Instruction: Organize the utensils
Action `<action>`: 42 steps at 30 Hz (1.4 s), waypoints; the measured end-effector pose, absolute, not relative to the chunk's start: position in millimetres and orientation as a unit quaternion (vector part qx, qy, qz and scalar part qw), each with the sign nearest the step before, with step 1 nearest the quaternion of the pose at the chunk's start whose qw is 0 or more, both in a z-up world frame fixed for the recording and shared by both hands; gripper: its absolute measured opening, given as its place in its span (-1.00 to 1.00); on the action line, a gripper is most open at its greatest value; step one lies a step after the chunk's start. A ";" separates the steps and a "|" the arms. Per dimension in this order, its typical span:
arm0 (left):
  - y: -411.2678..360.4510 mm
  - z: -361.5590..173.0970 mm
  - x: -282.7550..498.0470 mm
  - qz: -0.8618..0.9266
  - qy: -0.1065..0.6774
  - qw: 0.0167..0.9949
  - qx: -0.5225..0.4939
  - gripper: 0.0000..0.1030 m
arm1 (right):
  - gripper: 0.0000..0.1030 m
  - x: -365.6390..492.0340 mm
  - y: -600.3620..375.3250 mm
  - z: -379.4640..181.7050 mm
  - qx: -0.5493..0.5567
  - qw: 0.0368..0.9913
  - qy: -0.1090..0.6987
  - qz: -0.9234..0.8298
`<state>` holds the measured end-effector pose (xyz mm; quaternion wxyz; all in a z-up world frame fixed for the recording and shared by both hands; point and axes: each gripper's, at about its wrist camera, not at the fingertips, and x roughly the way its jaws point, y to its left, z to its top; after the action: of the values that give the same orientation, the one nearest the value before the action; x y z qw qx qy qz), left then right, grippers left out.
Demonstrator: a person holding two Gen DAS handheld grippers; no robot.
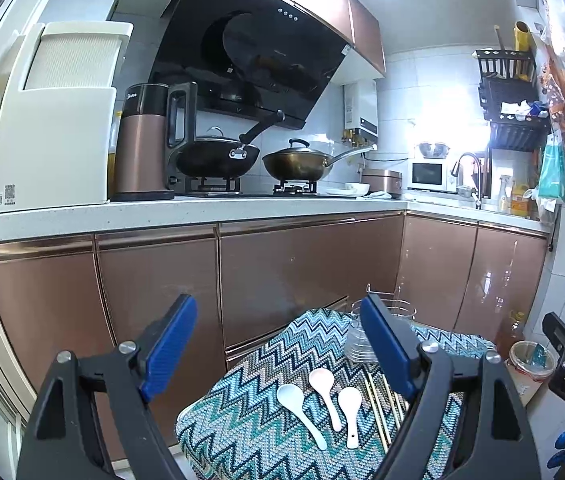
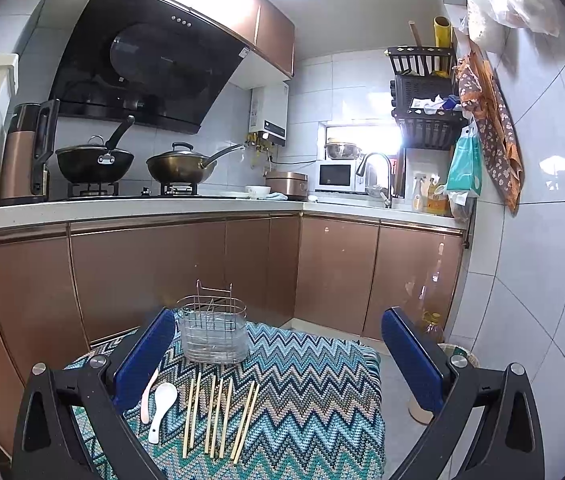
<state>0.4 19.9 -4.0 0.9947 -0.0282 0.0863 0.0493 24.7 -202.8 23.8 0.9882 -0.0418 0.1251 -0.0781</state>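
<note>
Three spoons [image 1: 324, 400], eight chopsticks [image 2: 222, 420], one wire caddy [image 2: 212, 334]; both grippers' fingers wide.

In front of me, three glossy ceramic soup spoons lie flat on the zigzag-patterned blue and teal woven cloth [image 2: 302, 392]: a white spoon [image 1: 300, 410] on the left, a pale pink spoon [image 1: 324, 394] in the middle, and another white spoon [image 1: 350, 410] on the right, bowls pointing away from me. Just right of them, the pale bamboo chopsticks [image 2: 220, 420] lie side by side in a loose row, roughly parallel, running toward me. Behind them stands the wire utensil holder with a clear plastic liner [image 2: 212, 334], upright near the far edge of the cloth.
</note>
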 end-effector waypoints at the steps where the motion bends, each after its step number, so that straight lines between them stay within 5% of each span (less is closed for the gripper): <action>1: 19.9 -4.2 0.3 0.050 0.086 0.995 -0.028 0.61 | 1.00 24.4 -203.0 23.4 -0.042 0.988 0.126 -0.078; 42: 27.7 -26.6 44.0 0.012 0.139 0.988 -0.063 0.66 | 1.00 61.8 -230.8 -2.5 -0.029 0.980 0.179 -0.082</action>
<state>44.0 27.7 -26.6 0.9882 -0.0629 0.1389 0.0121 61.8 -230.8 -2.5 0.9801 -0.0285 0.1786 -0.0822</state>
